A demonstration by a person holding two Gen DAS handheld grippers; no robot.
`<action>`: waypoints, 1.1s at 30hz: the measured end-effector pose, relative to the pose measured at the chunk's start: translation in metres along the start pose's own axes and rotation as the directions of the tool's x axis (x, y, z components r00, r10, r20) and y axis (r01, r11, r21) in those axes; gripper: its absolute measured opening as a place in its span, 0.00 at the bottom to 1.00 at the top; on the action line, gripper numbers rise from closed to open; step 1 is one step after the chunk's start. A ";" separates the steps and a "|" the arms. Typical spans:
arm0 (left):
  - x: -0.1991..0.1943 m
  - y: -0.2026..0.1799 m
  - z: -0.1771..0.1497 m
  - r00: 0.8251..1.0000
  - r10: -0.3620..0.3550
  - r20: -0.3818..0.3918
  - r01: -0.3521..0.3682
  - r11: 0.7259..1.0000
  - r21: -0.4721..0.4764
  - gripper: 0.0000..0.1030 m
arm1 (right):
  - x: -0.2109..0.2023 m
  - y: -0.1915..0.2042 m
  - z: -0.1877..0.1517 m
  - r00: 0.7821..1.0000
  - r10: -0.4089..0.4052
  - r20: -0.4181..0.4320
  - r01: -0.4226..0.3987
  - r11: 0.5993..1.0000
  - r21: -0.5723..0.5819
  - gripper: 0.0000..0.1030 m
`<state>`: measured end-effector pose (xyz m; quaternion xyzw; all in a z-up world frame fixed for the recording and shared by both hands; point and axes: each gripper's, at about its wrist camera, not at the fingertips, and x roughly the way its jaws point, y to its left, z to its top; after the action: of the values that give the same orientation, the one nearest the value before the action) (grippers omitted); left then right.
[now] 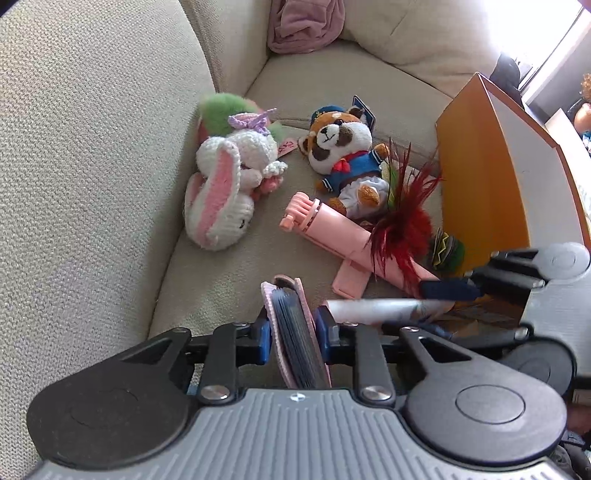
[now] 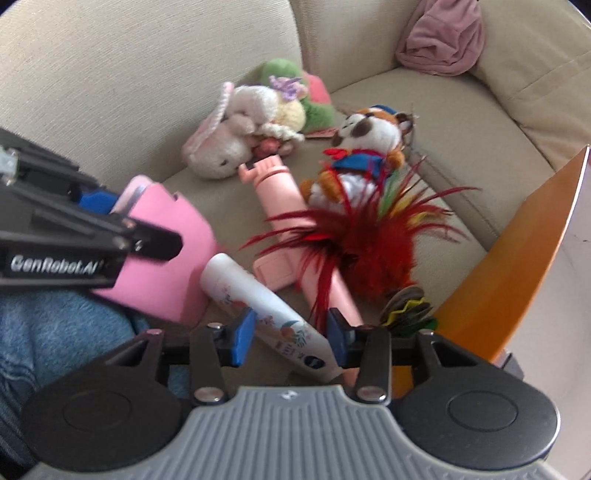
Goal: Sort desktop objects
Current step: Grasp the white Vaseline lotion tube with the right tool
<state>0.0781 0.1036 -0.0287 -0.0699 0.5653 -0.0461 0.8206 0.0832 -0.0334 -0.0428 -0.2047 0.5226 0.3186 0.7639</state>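
while left fingers (image 1: 293, 334) clamp pink card holder (image 1: 295, 332), white tube (image 2: 266, 314) lies between right fingers (image 2: 290, 338)

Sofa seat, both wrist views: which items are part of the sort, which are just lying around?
In the sort:
- pink card wallet, clamped in the left tool
- white tube, between the right tool's pads
- crochet bunny
- panda plush
- pink selfie stick
- red feather toy
- orange box

Lying about:
- mauve cloth
- blue towel

A home living room: a beige sofa (image 1: 92, 129) with plush toys (image 1: 221, 184) and a crumpled pink cloth (image 1: 303, 26).
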 end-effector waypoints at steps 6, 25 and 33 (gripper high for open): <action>-0.001 -0.001 0.001 1.000 0.011 0.006 -0.011 1.000 0.009 0.24 | 0.014 0.012 -0.006 0.999 0.033 -0.018 -0.033 0.999 -0.004 0.44; -0.006 0.014 0.007 0.999 0.026 0.039 -0.025 0.999 -0.032 0.22 | 0.030 0.015 0.001 0.995 0.089 0.037 -0.092 0.992 0.081 0.20; -0.006 0.015 0.004 0.999 0.020 0.047 -0.019 0.999 -0.028 0.22 | 0.035 0.007 -0.006 0.988 0.154 0.023 -0.156 0.977 0.145 0.21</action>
<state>0.0799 0.1200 -0.0238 -0.0768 0.5472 -0.0284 0.8330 0.0835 -0.0228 -0.0778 -0.1051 0.5545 0.3391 0.7527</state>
